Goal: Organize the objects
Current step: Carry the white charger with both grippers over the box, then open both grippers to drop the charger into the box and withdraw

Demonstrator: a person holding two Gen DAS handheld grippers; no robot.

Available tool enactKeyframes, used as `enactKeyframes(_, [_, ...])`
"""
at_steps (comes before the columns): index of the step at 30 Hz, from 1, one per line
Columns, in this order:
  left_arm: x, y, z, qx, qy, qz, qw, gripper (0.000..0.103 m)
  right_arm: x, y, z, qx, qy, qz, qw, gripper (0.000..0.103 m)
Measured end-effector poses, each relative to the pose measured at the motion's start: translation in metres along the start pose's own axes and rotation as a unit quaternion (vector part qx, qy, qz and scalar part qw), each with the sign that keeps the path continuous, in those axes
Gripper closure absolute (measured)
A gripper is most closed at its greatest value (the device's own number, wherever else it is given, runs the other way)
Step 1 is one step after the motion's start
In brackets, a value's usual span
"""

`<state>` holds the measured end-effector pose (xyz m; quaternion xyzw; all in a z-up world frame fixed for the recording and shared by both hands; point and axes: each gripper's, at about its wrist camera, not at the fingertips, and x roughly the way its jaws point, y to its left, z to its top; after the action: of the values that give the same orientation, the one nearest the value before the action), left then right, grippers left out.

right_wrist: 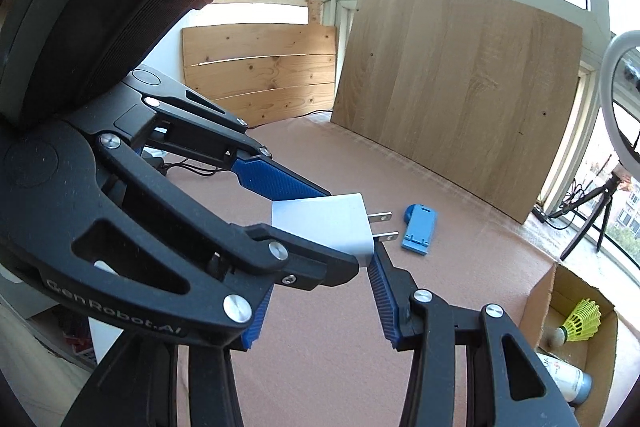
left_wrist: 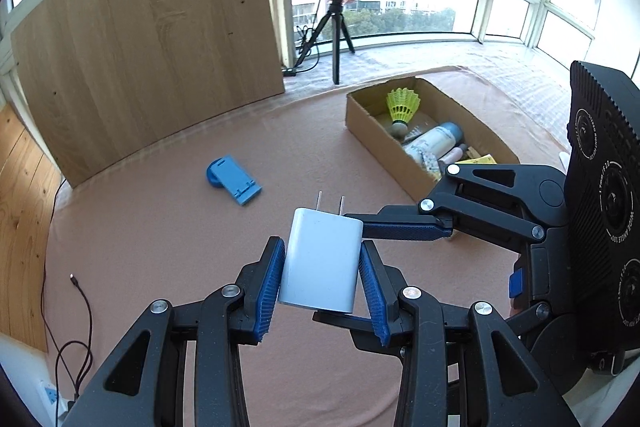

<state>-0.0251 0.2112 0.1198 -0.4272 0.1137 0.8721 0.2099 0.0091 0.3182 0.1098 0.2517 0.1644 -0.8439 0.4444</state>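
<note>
We see the wooden board (left_wrist: 152,27) at 11 o'clock in the left wrist view, standing at the back of the pink worktop (left_wrist: 160,247); its top edge is cut off by the frame. The cardboard box (left_wrist: 372,131) sits at 2 o'clock, its near corner hidden behind the right gripper (right_wrist: 320,287). We can make out a white bottle (left_wrist: 436,137) and a yellow shuttlecock (left_wrist: 402,105) inside, but the smaller items beside them are too jumbled to name.

The left gripper (left_wrist: 320,247) is clamped on the white charger (left_wrist: 324,267), one blue pad against each flat side, prongs pointing to 12 o'clock, held off the worktop. The right gripper reaches in from 3 o'clock with its fingers spread wide, one above and one below the charger. We cannot tell whether those pads touch the charger, and in the right wrist view its left finger is partly hidden behind the left gripper.

A blue phone stand (left_wrist: 234,181) lies flat at 10 o'clock, well apart from the charger.
</note>
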Motion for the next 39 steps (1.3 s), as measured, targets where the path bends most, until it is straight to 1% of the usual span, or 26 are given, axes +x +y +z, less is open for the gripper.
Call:
enactKeyframes(7, [0.037,-0.082,0.056,0.055,0.002,-0.03,0.9981,0.062,-0.052,-0.065,-0.031,0.037,-0.007,-0.042,0.998,0.061])
enactKeyframes(11, [0.063,-0.133,0.085,0.087,0.005,-0.053,0.9948,0.062,-0.076,-0.102,-0.052,0.062,-0.003,-0.073,0.995,0.061])
enactKeyframes(14, [0.08,-0.164,0.102,0.108,0.008,-0.072,0.9915,0.062,-0.092,-0.127,-0.067,0.081,0.001,-0.094,0.992,0.061])
enactKeyframes(18, [0.1,-0.195,0.119,0.131,0.01,-0.089,0.9873,0.062,-0.11,-0.151,-0.085,0.102,0.004,-0.117,0.988,0.061])
enactKeyframes(20, [0.111,-0.204,0.125,0.131,0.01,-0.089,0.9873,0.058,-0.114,-0.16,-0.091,0.109,0.005,-0.128,0.986,0.06])
enactKeyframes(21, [0.118,-0.206,0.127,0.127,0.014,-0.082,0.9884,0.055,-0.112,-0.162,-0.094,0.112,0.01,-0.132,0.985,0.06])
enactKeyframes(23, [0.13,-0.197,0.126,0.117,0.018,-0.041,0.9921,0.04,-0.096,-0.169,-0.102,0.121,0.057,-0.144,0.981,0.058])
enactKeyframes(24, [0.131,-0.191,0.124,0.11,0.017,-0.025,0.9935,0.035,-0.092,-0.172,-0.106,0.125,0.07,-0.154,0.978,0.057])
enactKeyframes(26, [0.125,-0.17,0.117,0.088,0.007,-0.009,0.9961,0.018,-0.098,-0.174,-0.109,0.142,0.06,-0.163,0.975,0.056])
enactKeyframes(27, [0.123,-0.158,0.113,0.076,0.003,-0.004,0.9971,0.015,-0.101,-0.174,-0.11,0.15,0.056,-0.167,0.973,0.052])
enactKeyframes(28, [0.12,-0.146,0.108,0.064,0.004,-0.002,0.998,0.014,-0.102,-0.173,-0.111,0.154,0.056,-0.174,0.971,0.049])
enactKeyframes(31, [0.114,-0.111,0.087,0.04,0.015,0.003,0.9991,0.014,-0.102,-0.168,-0.112,0.169,0.061,-0.184,0.966,0.048])
enactKeyframes(33, [0.109,-0.089,0.071,0.028,0.02,0.006,0.9994,0.013,-0.101,-0.163,-0.11,0.175,0.062,-0.199,0.962,0.048])
enactKeyframes(36, [0.1,-0.056,0.043,0.009,0.026,0.011,0.9996,0.013,-0.094,-0.153,-0.099,0.18,0.062,-0.214,0.958,0.048])
enactKeyframes(39, [0.084,-0.017,0.013,-0.017,0.024,0.019,0.9994,0.012,-0.078,-0.137,-0.083,0.182,0.06,-0.22,0.956,0.043])
